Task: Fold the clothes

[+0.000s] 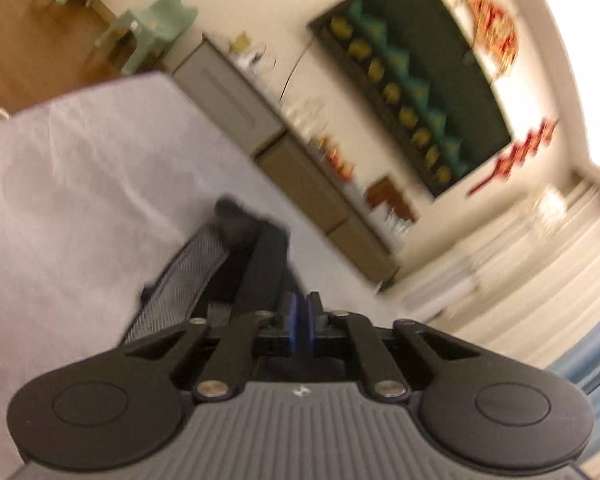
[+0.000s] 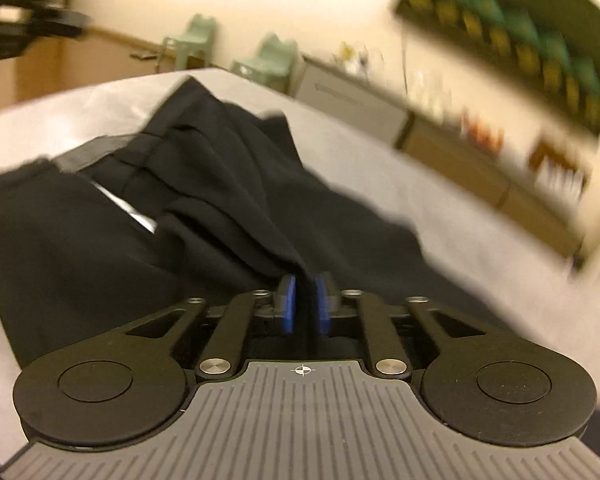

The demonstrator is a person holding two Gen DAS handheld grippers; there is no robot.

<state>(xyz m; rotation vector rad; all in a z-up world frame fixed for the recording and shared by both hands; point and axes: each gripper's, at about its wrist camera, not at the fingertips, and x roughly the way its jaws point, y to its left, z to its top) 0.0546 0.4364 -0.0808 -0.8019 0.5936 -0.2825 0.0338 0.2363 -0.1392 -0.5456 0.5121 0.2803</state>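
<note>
- Blue pads of left gripper (image 1: 300, 322) nearly pressed together, thin slit between, nothing seen pinched; dark cloth with a mesh waistband lying just ahead on the sheet.
- Right gripper (image 2: 305, 304) parted a little, a fold of the black garment (image 2: 204, 200) hanging in the gap; no firm squeeze by the pads visible, so read as loose, not clamped.
- Garment bunched and creased in the middle of the white sheet (image 2: 440, 200), one edge drawn up toward the right pads, reflective strip showing; no neat fold yet.
- Judged early in the task: flattening, squaring edges and the folds themselves all left to do.
- Sheet around the garment free of other items, room enough to spread it.
- Beyond the sheet: low cabinets (image 1: 300, 168) with glassware on top, pale green chairs (image 1: 148, 32), dark wall board (image 1: 416, 76); well apart, no hindrance.
- Both views motion-blurred, fine detail uncertain.
</note>
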